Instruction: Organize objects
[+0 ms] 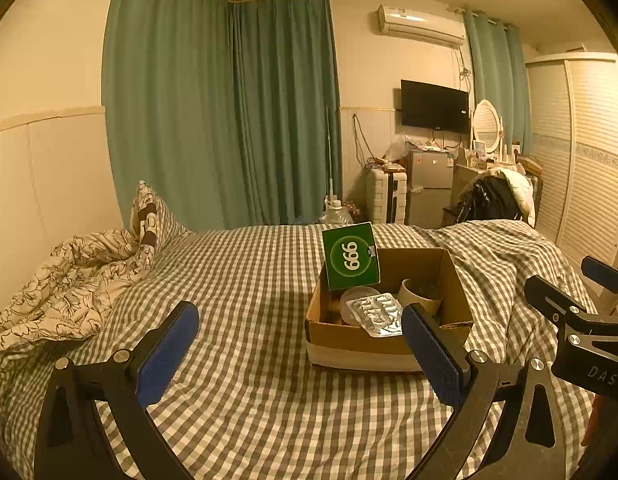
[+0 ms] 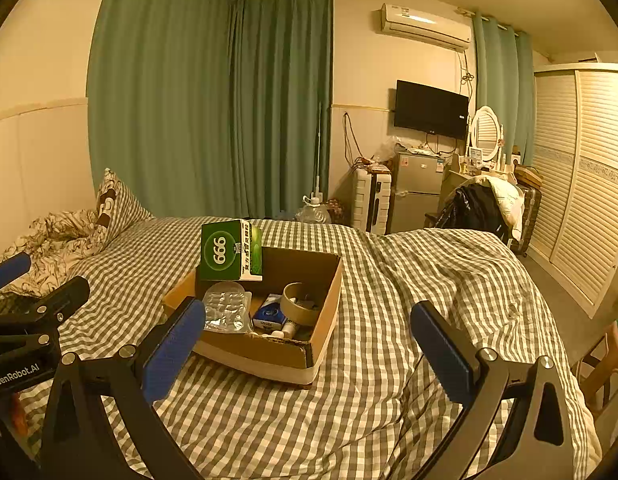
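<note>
Cardboard box: an open box (image 2: 269,350) sits on the bed, roughly mid-mattress, its near wall banded with pale tape.
Green carton: a green box (image 2: 229,251) marked with three white digits in a circle stands upright at the far left corner of the cardboard box, rising above its rim.
Blister pack: a silvery pill sheet (image 2: 226,311) leans inside the box at its near left, just below the green carton.
Round tub: a pale, open-topped round container (image 2: 300,304) rests toward the right side of the box interior.
Small blue packet: a blue and white packet (image 2: 270,312) lies between the blister pack and the tub, with a small white tube beside it.
Left claw: the left gripper (image 1: 299,354) hovers over the bedspread just near of the box, blue pads spread wide apart, nothing between them.
Right claw: the right gripper (image 2: 309,350) hangs in front of the box too, pads wide apart and holding nothing; its left pad overlaps the box's near left corner in its own view.
Bed: a grey and white checked cover (image 2: 409,280) spreads over the mattress, rumpled on the right.
Bedding: a flower-print quilt (image 1: 69,280) is bunched at the far left by a checked pillow.
Room: teal curtains (image 2: 189,100) hang behind the bed; a wall television (image 2: 431,109) and a small fridge stand at the far right.
</note>
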`<state>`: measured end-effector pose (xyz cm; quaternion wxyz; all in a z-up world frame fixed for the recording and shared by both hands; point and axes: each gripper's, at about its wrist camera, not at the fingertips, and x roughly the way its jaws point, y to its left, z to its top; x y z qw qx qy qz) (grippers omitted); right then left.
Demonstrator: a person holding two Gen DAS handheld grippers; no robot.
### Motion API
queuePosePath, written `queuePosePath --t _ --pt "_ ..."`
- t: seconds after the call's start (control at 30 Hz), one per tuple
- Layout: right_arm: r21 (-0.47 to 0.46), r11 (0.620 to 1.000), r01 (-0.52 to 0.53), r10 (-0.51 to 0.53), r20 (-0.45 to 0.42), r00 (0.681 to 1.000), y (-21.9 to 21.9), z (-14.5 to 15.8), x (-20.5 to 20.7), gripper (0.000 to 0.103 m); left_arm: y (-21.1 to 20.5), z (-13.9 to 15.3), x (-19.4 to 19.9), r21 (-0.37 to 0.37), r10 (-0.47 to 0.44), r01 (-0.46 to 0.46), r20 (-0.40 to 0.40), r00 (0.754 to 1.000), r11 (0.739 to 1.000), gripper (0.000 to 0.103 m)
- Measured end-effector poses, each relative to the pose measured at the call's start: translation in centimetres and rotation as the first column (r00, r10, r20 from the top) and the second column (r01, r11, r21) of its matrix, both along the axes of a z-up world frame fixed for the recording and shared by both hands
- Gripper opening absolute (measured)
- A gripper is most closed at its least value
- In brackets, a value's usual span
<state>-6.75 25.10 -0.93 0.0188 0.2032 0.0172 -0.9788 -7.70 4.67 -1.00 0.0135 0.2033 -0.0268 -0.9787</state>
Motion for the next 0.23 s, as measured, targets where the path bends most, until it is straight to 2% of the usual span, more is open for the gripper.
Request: queuePosePath --t 0.23 --pt "0.000 1.000 -0.001 0.001 0.002 1.000 -0.04 -0.10 -0.03 0.103 0.11 -0.12 0.08 -0.001 -0.003 0.003 0.003 1.000 1.000 0.103"
